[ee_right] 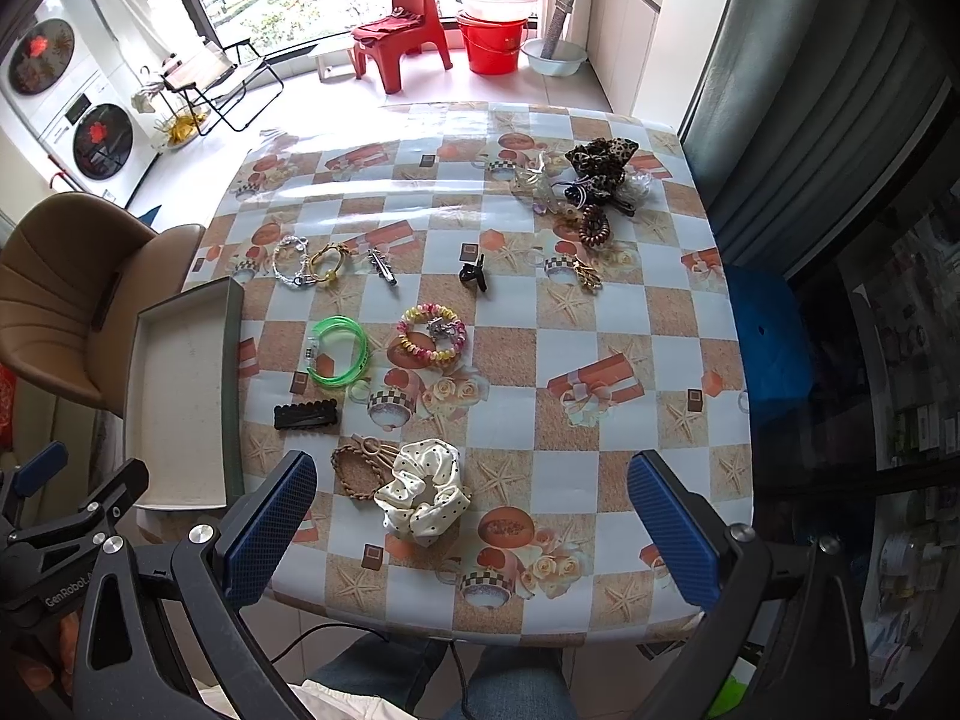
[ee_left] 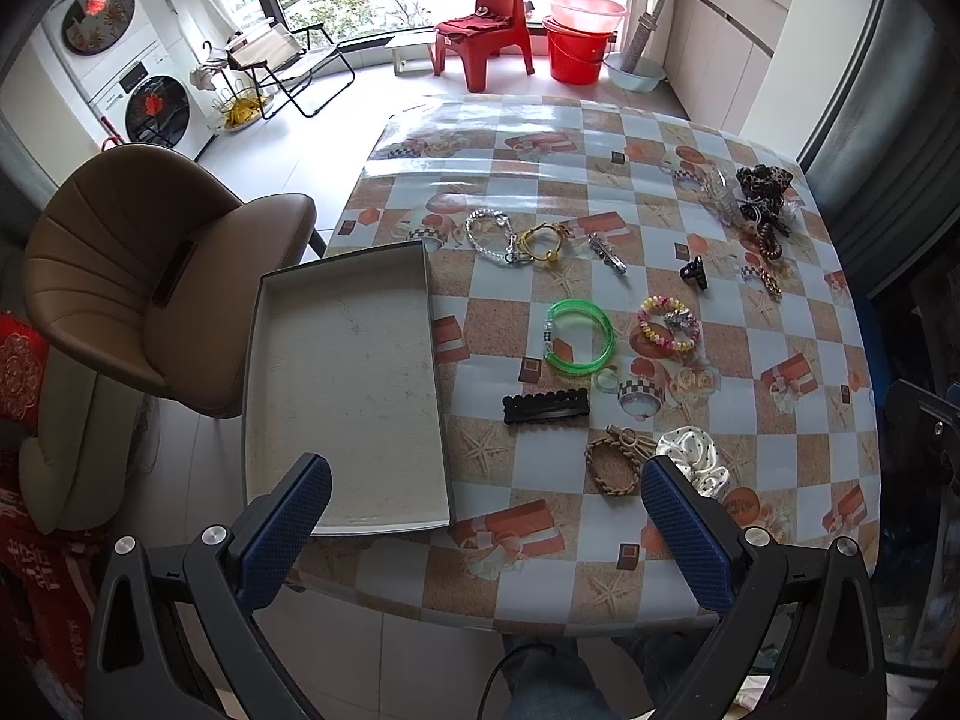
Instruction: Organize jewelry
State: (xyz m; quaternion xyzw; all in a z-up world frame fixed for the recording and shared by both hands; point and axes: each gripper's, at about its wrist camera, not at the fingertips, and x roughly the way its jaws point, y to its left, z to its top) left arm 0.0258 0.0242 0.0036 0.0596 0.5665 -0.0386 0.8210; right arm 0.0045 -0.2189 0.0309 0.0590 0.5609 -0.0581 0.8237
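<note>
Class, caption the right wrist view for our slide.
Open right hand-held gripper above a scrunchie; box holds nothing.
</note>
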